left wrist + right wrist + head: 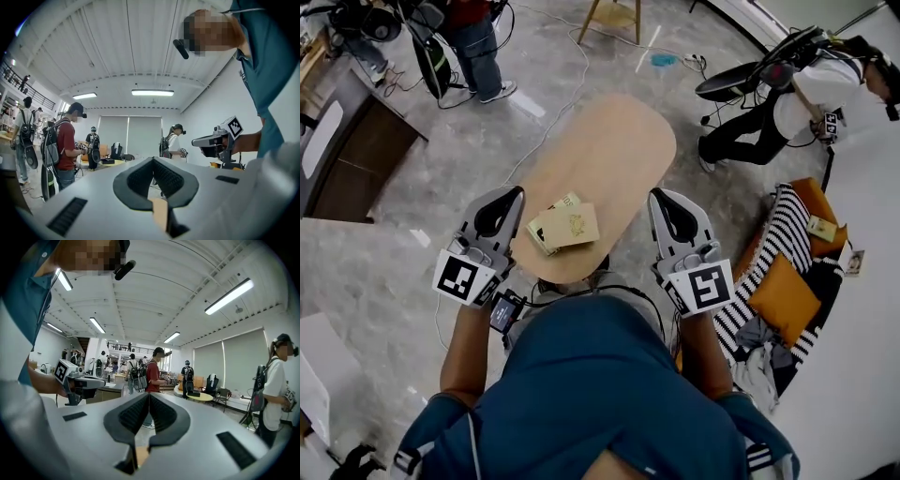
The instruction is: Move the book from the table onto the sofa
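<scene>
Big oval desk (614, 141) right in front of me, sofa (814, 199) off to the right. My left hand-held gripper (512, 194) and right hand-held gripper (661, 195) are both closed on nothing, one on either side of the book (570, 227). It lies flat at the near end of the desk. Looks like a thin, light paperback, probably a bit floppy, so I'd guess pinching both side edges beats grabbing one corner.
</scene>
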The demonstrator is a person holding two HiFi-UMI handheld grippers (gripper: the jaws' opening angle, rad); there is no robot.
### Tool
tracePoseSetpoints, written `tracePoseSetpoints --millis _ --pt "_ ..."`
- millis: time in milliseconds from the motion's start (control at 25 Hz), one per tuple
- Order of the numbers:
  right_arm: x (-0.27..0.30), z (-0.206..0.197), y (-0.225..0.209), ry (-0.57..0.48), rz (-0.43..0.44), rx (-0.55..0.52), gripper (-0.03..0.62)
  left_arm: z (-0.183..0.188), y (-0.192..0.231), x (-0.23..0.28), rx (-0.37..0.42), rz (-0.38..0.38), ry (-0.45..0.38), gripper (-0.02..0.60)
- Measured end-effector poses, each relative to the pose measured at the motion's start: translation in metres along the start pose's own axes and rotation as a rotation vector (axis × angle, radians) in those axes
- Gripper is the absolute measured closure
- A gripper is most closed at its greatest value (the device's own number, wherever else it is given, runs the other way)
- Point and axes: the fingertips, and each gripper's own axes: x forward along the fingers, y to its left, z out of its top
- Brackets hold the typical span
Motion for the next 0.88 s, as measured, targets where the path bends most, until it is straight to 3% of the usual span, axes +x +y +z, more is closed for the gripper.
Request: tracePoseSetpoints --millis 160,440,680,880 --pt "0.033 -0.017 -0.019 -0.005 0.089 0.025 0.579 -0.011 0.012 0.022 -0.007 0.080 0.012 0.578" --pt "0.088 -0.073 -0.062 0.052 0.242 0.111 0.579 -0.058 0.019 0.077 -0.077 0.165 0.118 0.577" --pt "0.133 -0.159 -0.055 0.197 0.373 0.186 0.579 -0.138 0.032 0.086 -0.199 0.243 0.243 0.577" --pt "0.167 -0.251 -0.031 0.352 0.413 0.239 0.579 -0.226 0.059 0.067 -0.370 0.319 0.326 0.577"
